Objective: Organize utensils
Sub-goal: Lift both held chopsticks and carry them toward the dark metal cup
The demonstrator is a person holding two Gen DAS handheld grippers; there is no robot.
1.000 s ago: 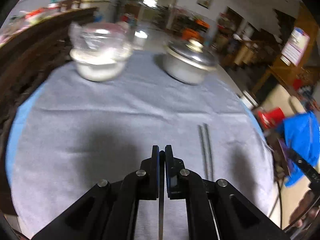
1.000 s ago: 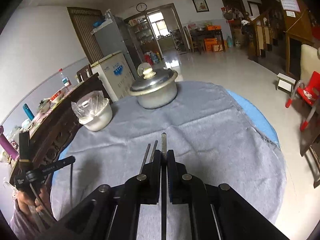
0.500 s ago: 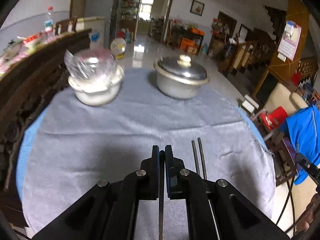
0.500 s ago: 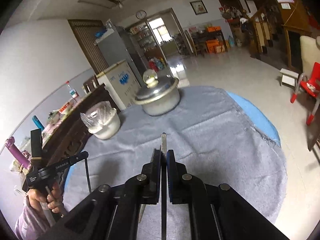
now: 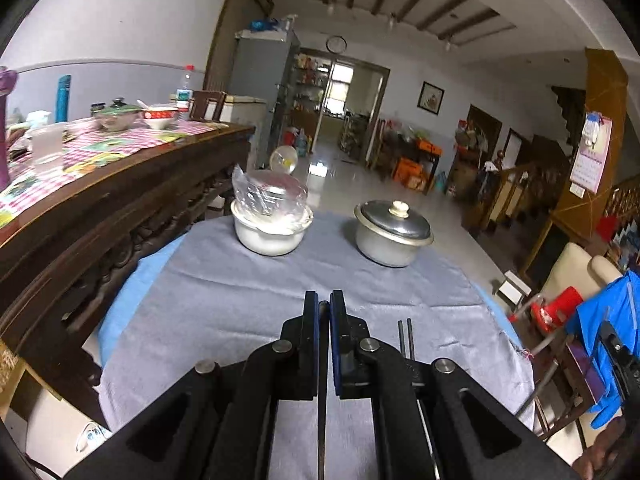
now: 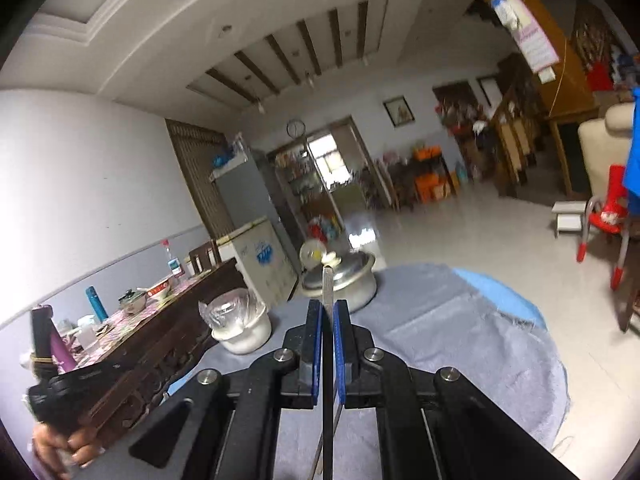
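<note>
- Two loose chopsticks point(image 5: 405, 338) lie side by side on the grey cloth point(image 5: 240, 312) over the tabletop, just right of the left tool point(image 5: 324, 308) and partly hidden under it.
- One metal chopstick point(image 6: 328, 284) is pinched in the right tool point(image 6: 328, 308). The jaws are pressed together on it and its squared tip juts ahead toward the lidded pot point(image 6: 340, 284).
- One thin rod point(image 5: 322, 420), probably another chopstick, is clamped between the closed jaws of the left tool, its tip barely clearing them.
- Handling, as a judgement: light, stiff and smooth, so likely to slip or swivel in the pads. It is best gripped across the shaft near mid-length.
- One covered white bowl point(image 5: 272, 232) stands at the far edge, well apart from the chopsticks.
</note>
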